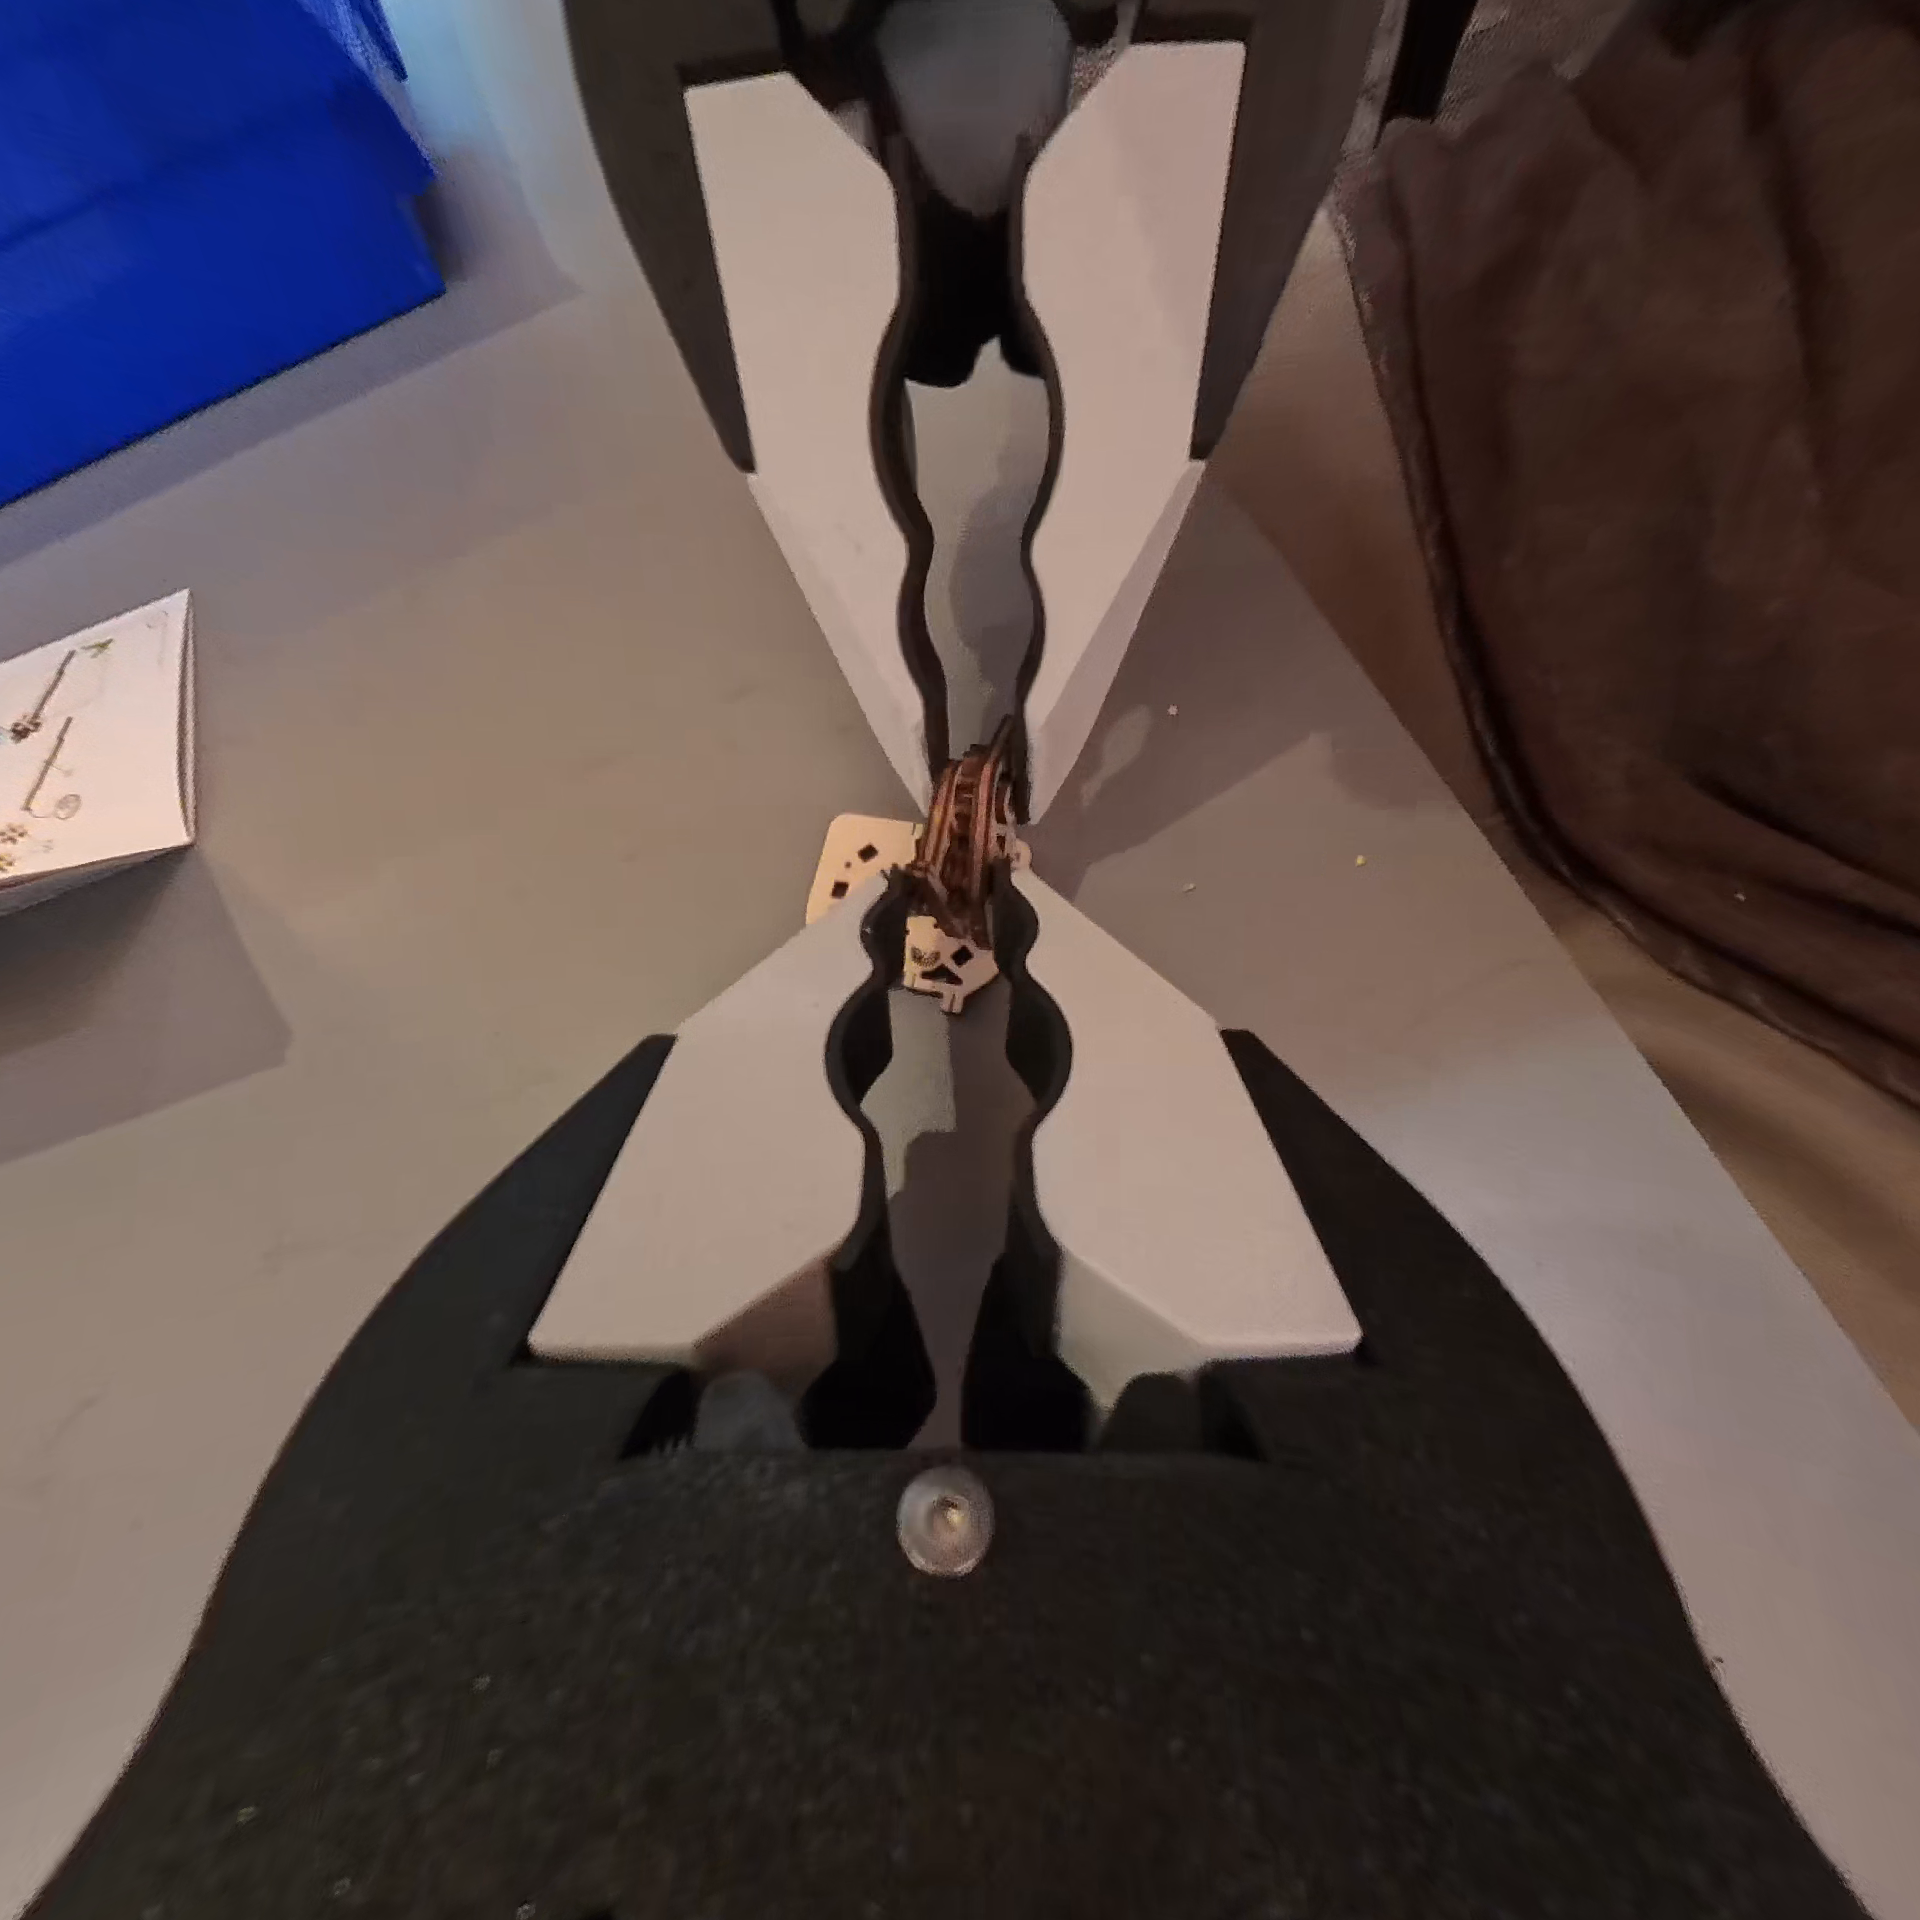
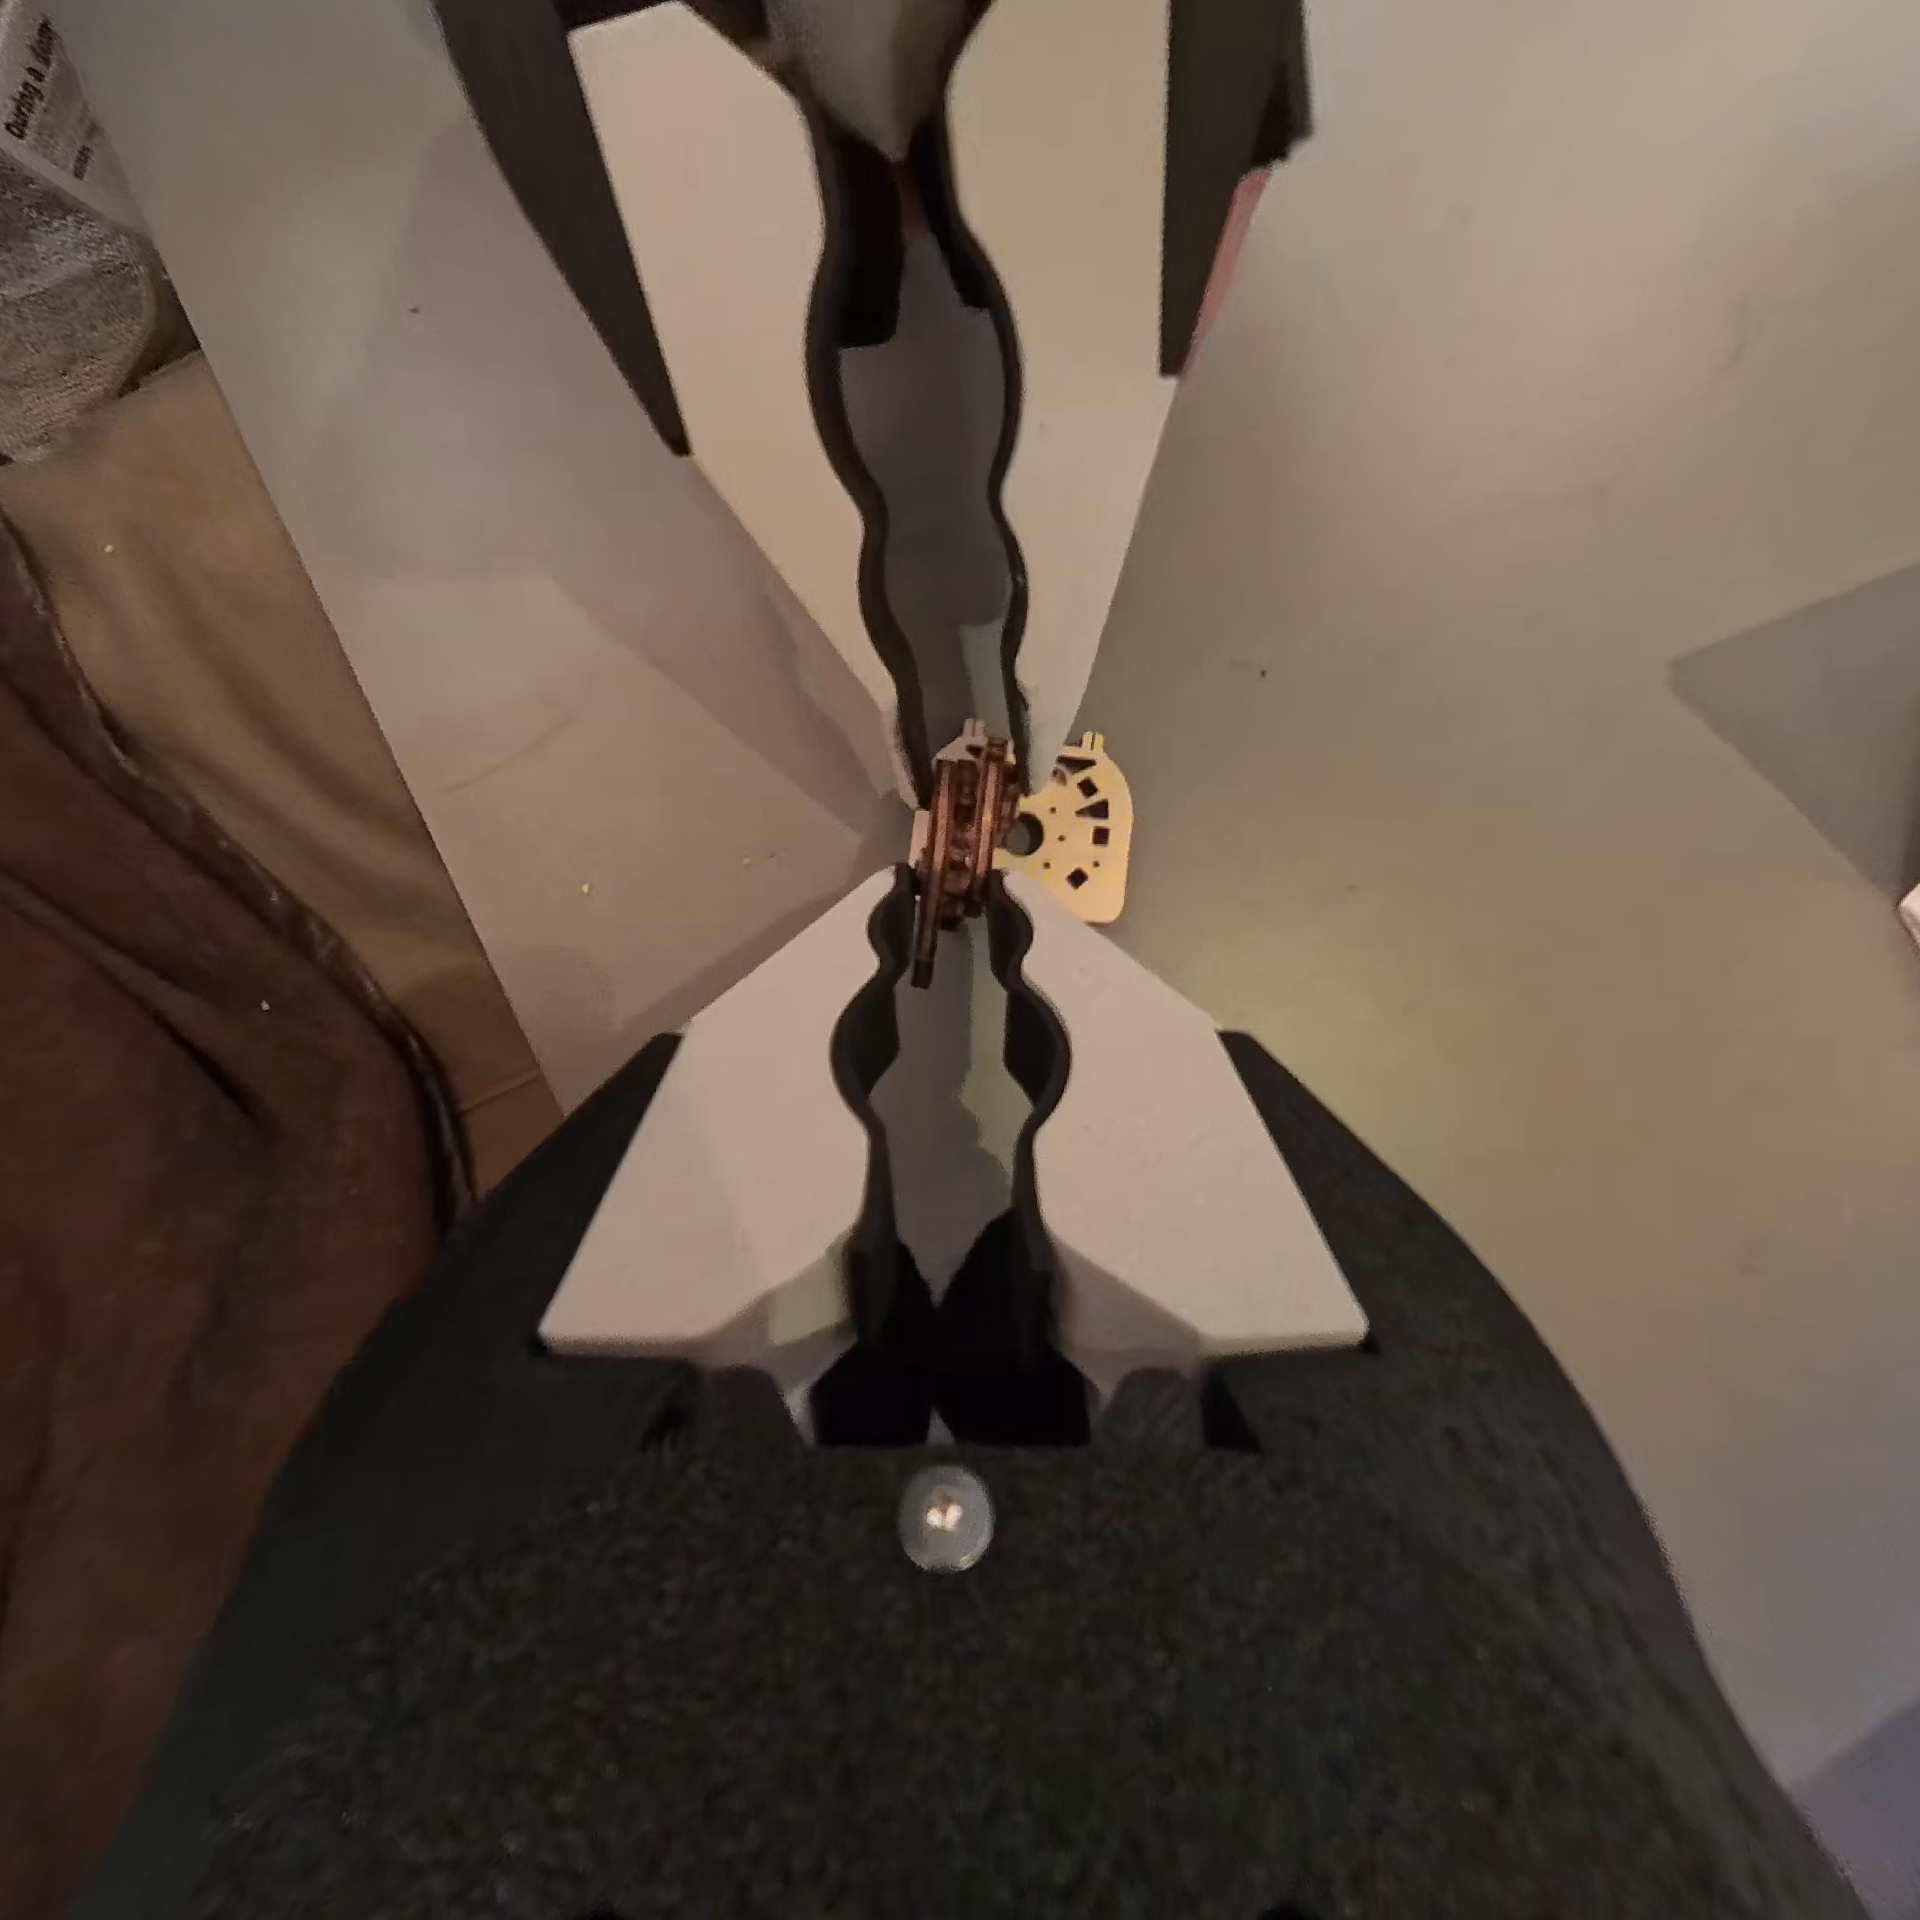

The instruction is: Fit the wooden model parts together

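Note:
The two grippers meet tip to tip over a white table [image 1: 416,1039], both on one small wooden model assembly [image 1: 961,821]. It is a brown stack of thin laser-cut layers joined to a pale flat plate [image 1: 857,862] with small cut-outs. My left gripper [image 1: 943,914] is shut on the near end of the assembly. My right gripper [image 1: 977,764] comes in from the far side. In the right wrist view my right gripper [image 2: 951,899] is shut on the brown stack [image 2: 966,821]. The pale plate [image 2: 1086,842] sticks out to the right. The left gripper [image 2: 966,753] pinches from above.
A blue bin [image 1: 187,229] stands at the far left and a white illustrated sheet [image 1: 94,748] lies left of the grippers. Brown fabric [image 1: 1662,520] lies along the table's edge and also shows in the right wrist view [image 2: 208,1039]. Printed paper [image 2: 52,156] lies at the top left.

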`<action>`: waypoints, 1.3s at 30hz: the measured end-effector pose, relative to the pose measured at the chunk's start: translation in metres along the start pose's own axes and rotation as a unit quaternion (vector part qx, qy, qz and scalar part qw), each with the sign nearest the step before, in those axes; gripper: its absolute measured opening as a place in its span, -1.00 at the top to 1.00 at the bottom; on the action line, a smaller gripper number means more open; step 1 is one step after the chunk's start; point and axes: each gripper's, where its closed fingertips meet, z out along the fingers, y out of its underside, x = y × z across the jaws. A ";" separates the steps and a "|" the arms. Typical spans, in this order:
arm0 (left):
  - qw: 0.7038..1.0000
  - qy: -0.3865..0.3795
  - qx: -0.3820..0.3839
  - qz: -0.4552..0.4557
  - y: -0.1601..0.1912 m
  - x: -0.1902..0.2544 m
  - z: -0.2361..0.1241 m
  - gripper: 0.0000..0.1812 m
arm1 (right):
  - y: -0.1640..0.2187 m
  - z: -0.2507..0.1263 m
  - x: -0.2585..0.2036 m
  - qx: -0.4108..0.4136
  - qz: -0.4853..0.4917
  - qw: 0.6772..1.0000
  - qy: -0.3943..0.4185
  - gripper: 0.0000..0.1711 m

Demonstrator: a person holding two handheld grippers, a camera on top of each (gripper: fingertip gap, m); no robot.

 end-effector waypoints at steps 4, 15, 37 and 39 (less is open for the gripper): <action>1.000 -0.012 0.000 0.008 0.001 0.000 0.001 0.86 | 0.001 0.001 -0.001 -0.019 0.048 0.999 -0.005 0.86; 0.998 -0.037 -0.008 0.040 0.001 0.000 0.001 0.86 | 0.003 0.001 -0.002 -0.047 0.061 0.997 0.009 0.85; 0.997 -0.059 -0.021 0.043 0.000 0.003 0.002 0.87 | -0.001 0.002 -0.004 -0.093 0.031 0.995 -0.009 0.86; 0.997 -0.061 -0.023 0.047 0.000 0.003 0.002 0.87 | -0.001 0.002 -0.004 -0.097 0.032 0.995 -0.005 0.86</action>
